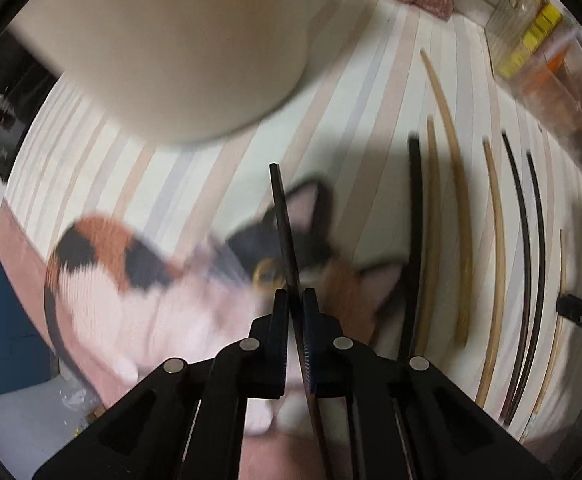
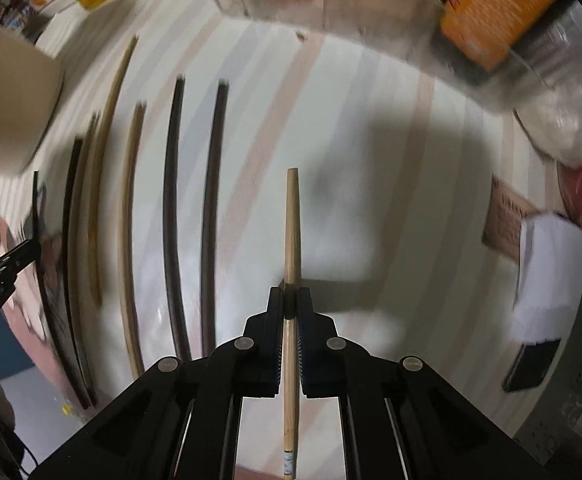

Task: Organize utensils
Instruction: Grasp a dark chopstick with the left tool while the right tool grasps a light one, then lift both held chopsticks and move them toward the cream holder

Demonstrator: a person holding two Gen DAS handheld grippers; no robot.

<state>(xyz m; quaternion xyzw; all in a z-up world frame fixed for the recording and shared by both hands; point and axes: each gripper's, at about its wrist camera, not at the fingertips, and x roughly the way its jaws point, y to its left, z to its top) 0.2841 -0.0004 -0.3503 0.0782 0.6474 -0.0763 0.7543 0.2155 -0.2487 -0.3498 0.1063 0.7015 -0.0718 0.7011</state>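
Note:
My left gripper [image 1: 296,294] is shut on a black chopstick [image 1: 281,208] and holds it above the striped tablecloth, tip pointing toward a beige cylindrical holder [image 1: 171,48]. My right gripper [image 2: 290,292] is shut on a light wooden chopstick [image 2: 292,220], held above the cloth. Several more chopsticks, black [image 2: 171,208] and wooden [image 2: 129,220], lie side by side on the table to the right of my left gripper and left of my right gripper. They also show in the left wrist view [image 1: 461,220]. The holder shows at the left of the right wrist view [image 2: 7,112].
A calico cat [image 1: 139,280] sits below the table edge under my left gripper. Clear containers and orange and yellow packages [image 2: 491,12] stand along the back. A plastic bag [image 2: 559,128] and a white cloth [image 2: 547,272] lie at the right.

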